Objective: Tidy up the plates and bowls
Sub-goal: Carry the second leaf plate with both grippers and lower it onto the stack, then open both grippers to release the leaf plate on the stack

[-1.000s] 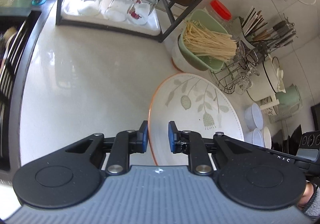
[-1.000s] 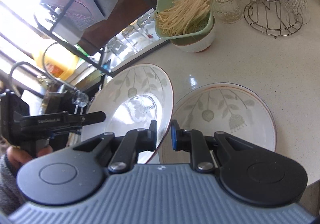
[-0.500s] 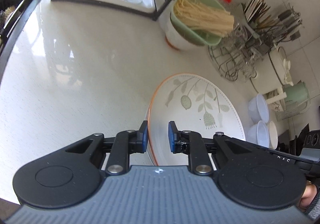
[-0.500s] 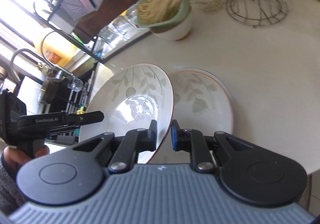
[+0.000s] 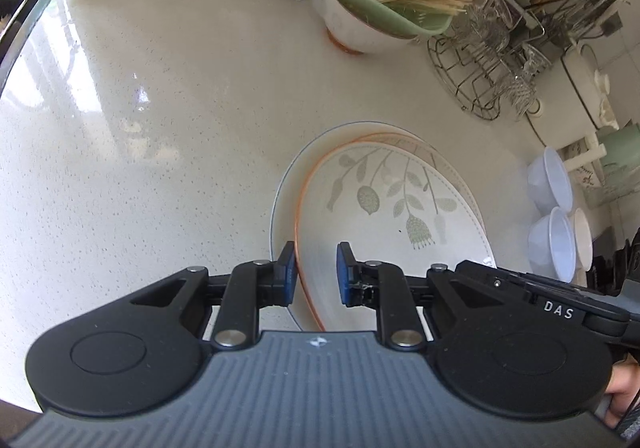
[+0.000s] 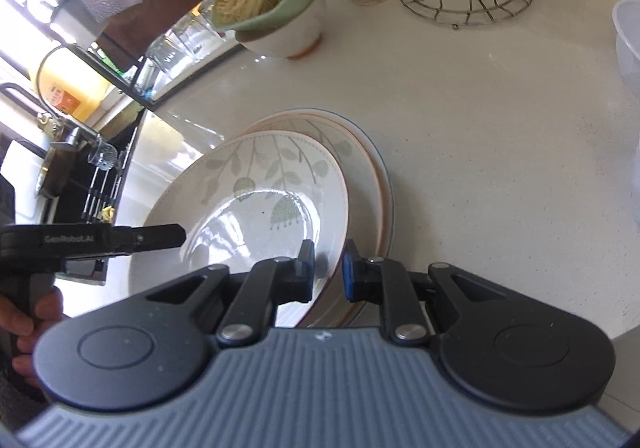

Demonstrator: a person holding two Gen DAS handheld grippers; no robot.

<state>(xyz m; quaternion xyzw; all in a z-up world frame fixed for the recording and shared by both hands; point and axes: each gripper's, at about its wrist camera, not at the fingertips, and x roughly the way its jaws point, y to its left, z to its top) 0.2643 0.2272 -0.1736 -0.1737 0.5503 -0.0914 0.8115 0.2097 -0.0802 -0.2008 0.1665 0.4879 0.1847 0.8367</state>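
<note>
both grippers, left gripper and right gripper, clamp opposite rims of the leaf plate. it's come down over the plate stack on the surface, tilted, ready to release.

Three leaf-patterned plates in one overlapping pile; two grippers, left and right; three small white bowls; one wire rack; one green colander of noodles.

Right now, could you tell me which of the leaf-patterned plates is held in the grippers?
The top plate, orange-rimmed and tilted: both hand-held grippers, left and right, clamp its rim. The plates beneath lie flat on the counter.
</note>
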